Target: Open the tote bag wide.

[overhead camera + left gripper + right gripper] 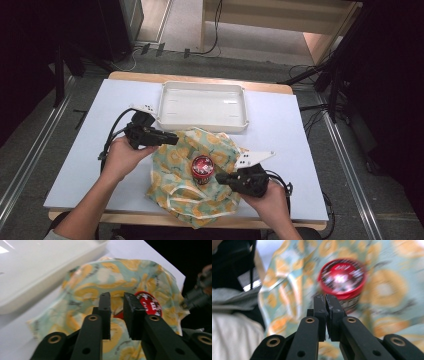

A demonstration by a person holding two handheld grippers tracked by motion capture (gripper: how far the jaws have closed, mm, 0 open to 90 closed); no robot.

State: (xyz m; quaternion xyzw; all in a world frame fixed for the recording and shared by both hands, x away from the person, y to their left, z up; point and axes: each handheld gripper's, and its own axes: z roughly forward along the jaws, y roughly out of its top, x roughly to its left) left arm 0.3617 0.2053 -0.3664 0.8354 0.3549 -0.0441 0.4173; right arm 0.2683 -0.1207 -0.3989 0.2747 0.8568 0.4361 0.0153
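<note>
A cloth (pixel 182 197) printed with yellow and pale green lies spread on the table's near middle. On it stands a small tub with a red lid (pixel 202 167), upright. My left gripper (pixel 175 139) hovers over the cloth's left upper edge, pointing right. In the left gripper view its jaws (pixel 117 296) stand a little apart with nothing between them, the cloth (pixel 100 277) and tub (pixel 150 303) beyond. My right gripper (pixel 218 177) sits just right of the tub, pointing left. In the right gripper view it (pixel 325 297) is shut and empty, the tub (pixel 342 277) just ahead on the cloth (pixel 387 285).
A white empty tray (pixel 202 122) stands at the back of the pale blue table top (pixel 75 165), just beyond the cloth; it also shows at the left gripper view's upper left (pixel 37 290). Cables trail on the floor past the table's far edge.
</note>
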